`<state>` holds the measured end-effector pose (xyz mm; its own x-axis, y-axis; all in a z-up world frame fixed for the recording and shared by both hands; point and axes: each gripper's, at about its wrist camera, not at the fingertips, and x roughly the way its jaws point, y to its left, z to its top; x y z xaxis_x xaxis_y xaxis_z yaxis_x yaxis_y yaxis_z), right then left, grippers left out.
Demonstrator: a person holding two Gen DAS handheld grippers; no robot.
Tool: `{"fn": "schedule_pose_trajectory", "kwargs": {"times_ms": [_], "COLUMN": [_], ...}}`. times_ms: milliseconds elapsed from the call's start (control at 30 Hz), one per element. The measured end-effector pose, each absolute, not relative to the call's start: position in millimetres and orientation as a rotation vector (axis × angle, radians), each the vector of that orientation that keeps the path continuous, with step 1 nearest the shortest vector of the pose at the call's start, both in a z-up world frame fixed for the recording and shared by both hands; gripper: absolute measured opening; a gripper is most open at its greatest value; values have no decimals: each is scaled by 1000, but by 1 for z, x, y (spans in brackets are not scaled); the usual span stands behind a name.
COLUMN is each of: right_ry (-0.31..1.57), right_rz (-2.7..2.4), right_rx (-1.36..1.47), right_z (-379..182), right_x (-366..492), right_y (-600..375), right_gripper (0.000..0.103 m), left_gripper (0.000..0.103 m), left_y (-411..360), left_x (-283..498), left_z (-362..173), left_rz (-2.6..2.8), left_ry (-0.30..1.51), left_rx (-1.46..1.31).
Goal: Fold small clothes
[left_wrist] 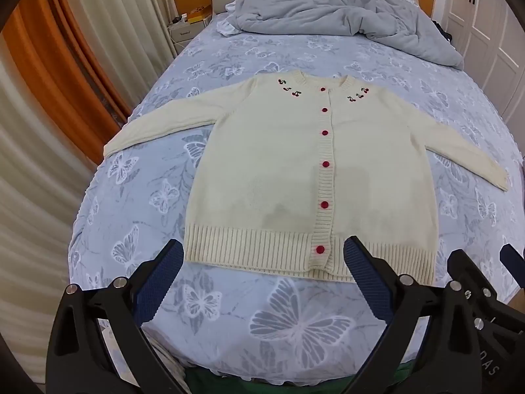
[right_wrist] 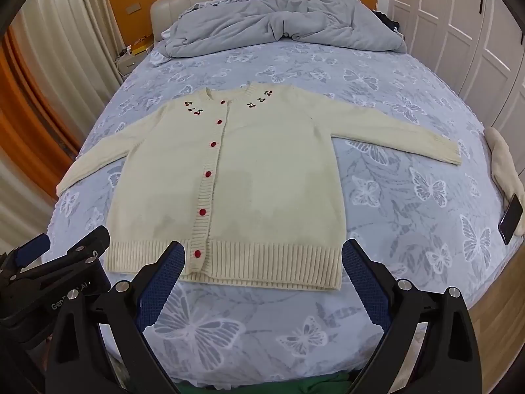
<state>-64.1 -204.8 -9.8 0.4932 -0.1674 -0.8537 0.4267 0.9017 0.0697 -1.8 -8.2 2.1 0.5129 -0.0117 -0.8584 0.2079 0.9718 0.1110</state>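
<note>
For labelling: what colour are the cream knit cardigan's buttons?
Red buttons, clearest in the left wrist view.

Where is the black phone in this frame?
Only the right wrist view shows the phone: at the bed's right edge, lying on a cream cloth, well right of the cardigan.

A cream cardigan lies flat, buttoned, sleeves spread, on the butterfly sheet, beyond the right gripper with jaws wide apart.
</note>
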Motion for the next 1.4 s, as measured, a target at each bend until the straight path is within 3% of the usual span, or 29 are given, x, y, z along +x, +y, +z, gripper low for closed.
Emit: {"fn": "schedule_pose_trajectory", "kwargs": {"times_ms": [1400], "right_ry": [994], "right_rz": [-369], "right_rx": [286], "right_z": [-12], "right_x": [-61], "right_y": [-205], "right_gripper": [95], "left_gripper": [96], "left_y": [-5], "left_x": [-2], "left_z": [-1], "left_rz": [-134], "left_ry": [1028], "left_rx": [217]}}
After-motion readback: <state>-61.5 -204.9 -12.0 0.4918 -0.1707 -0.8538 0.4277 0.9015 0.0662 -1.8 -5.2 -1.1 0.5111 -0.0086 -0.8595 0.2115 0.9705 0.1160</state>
